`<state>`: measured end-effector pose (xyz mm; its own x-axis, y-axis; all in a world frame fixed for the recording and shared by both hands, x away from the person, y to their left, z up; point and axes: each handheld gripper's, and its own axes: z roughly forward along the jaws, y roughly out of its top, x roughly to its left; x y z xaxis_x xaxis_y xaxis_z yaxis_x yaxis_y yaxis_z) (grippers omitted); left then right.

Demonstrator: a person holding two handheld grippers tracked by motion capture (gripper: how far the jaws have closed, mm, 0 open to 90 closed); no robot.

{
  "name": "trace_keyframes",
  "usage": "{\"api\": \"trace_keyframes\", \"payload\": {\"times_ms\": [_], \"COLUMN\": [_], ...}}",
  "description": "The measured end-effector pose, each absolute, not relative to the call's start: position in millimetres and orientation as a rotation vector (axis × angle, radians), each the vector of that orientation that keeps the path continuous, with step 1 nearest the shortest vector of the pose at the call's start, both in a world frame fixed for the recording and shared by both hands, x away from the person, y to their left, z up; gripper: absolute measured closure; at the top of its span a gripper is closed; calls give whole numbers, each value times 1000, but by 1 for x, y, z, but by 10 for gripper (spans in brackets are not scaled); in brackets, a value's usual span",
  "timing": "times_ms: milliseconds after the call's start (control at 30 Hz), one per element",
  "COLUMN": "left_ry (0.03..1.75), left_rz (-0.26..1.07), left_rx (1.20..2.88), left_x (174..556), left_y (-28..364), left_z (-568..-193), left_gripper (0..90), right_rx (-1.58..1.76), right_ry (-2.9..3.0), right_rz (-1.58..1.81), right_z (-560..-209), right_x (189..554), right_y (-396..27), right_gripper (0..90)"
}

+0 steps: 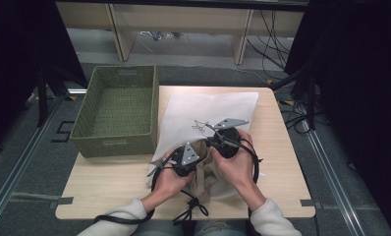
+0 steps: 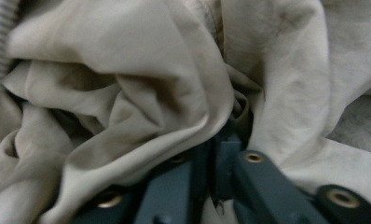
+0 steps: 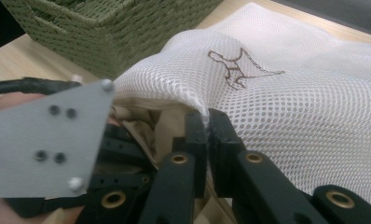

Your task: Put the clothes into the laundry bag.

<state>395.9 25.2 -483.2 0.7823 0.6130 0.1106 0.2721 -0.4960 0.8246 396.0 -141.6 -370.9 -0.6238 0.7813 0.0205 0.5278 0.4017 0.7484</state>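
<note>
The beige cloth [image 2: 127, 93] is soft, light and floppy, half inside the mesh bag [image 3: 314, 107] on the counter [image 1: 110, 182]. The left gripper [image 2: 219, 154] fingers pinch a fold of cloth; the right gripper [image 3: 207, 135] fingers pinch the bag's edge, a good hold.

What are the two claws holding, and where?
The right claw pinches the white mesh bag by the edge of its opening. The left claw grips a fold of the beige cloth going into it.

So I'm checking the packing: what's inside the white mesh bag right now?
At the mouth of the mesh bag, which the right gripper pinches, bunched beige cloth shows, with the left gripper on it. The mesh hides anything deeper in the bag.
</note>
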Motion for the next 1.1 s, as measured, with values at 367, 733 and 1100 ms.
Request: {"api": "trace_keyframes", "payload": {"times_ms": [367,733,1100], "left_ry": [689,534,416], "left_rz": [444,376,419], "left_rx": [2117,2161,2337], "left_x": [359,315,317], "left_y": [57,55,22], "left_z": [-448,-443,-478], "left_gripper": [437,298,221], "right_rx": [1175,1144,1129], "right_ry": [2325,2330,2341], "right_rz": [1053,1053,1036], "right_z": [-370,-371,-370], "right_x": [396,395,395], "right_y": [-142,-141,-141], "right_gripper": [882,882,882]}}
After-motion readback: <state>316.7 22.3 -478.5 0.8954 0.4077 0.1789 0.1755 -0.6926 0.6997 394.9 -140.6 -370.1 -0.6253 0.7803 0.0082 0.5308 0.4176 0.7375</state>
